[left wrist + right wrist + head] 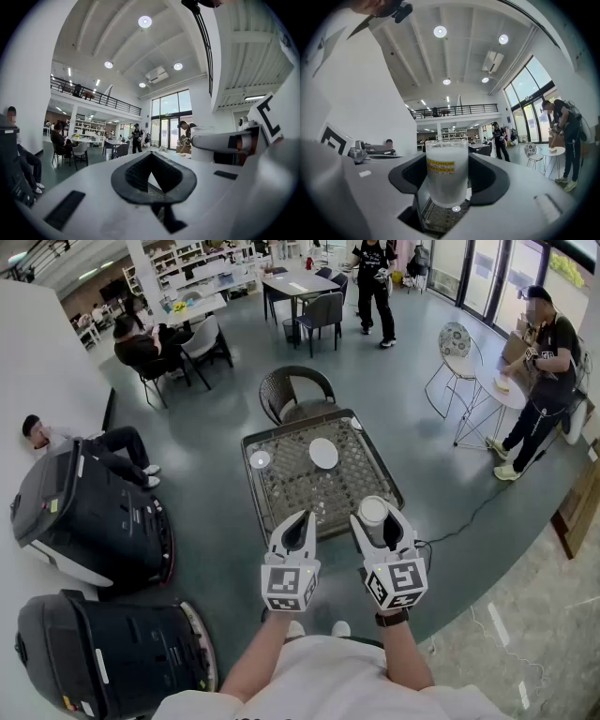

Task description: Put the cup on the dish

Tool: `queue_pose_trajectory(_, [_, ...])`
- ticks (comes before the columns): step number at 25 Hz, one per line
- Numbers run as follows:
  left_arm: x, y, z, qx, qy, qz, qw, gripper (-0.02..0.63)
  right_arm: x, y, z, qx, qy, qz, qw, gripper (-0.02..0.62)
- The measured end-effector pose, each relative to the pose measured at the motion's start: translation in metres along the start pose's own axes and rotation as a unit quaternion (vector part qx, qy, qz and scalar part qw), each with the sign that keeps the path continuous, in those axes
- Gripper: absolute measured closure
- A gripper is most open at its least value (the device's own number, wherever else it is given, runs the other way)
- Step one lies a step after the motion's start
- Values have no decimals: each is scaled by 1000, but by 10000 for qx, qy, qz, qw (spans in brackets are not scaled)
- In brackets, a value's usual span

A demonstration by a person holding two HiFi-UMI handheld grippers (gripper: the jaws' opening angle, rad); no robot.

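A frosted plastic cup (373, 511) with a yellow label stands upright between the jaws of my right gripper (376, 518), which is shut on it above the table's near edge. The right gripper view shows the cup (447, 176) pressed by both black pads of the right gripper (448, 180), over the mesh tabletop. The white dish (323, 453) lies further back on the dark mesh table (281, 486), apart from the cup. My left gripper (298, 524) hovers beside the right one, shut and empty. In the left gripper view, its pads (151, 161) meet and the cup (202, 146) shows at the right.
A small round bowl (260, 459) sits at the table's back left. A wicker chair (295, 390) stands behind the table. Two black machines (89, 517) (112, 652) fill the left. A cable (469, 512) runs over the floor at the right, where a person (544, 381) stands.
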State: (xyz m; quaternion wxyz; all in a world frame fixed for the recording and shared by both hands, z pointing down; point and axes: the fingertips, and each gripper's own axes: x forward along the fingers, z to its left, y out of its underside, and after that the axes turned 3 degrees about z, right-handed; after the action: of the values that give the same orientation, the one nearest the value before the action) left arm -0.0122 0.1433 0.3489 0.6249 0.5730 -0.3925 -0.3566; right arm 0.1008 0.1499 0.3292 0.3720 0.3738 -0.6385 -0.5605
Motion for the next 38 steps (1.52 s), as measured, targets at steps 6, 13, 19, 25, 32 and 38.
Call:
queue_pose_trajectory(6, [7, -2, -24, -52, -20, -6, 10000, 603, -16, -1, -10, 9, -167, -16, 9999, 339])
queue_pose_trajectory(13, [14, 6, -66, -87, 78, 106, 9999, 603, -40, 4, -29, 90, -309, -34, 9995, 339])
queue_pose_trajectory(19, [10, -8, -86, -181, 214, 39, 9996, 603, -58, -6, -42, 38, -268, -199, 9994, 339])
queue_pose_trajectory(25, [18, -14, -82, -233, 177, 14, 9996, 603, -61, -14, -62, 200, -168, -296, 9992, 339])
queue_pose_trajectory(32, [27, -20, -74, -25, 268, -49, 9996, 603, -45, -10, -72, 214, -72, -227, 9995, 339])
queue_pose_trajectory(38, [60, -18, -51, 69, 367, -88, 9993, 603, -10, -8, -74, 153, -93, -179, 9997, 339])
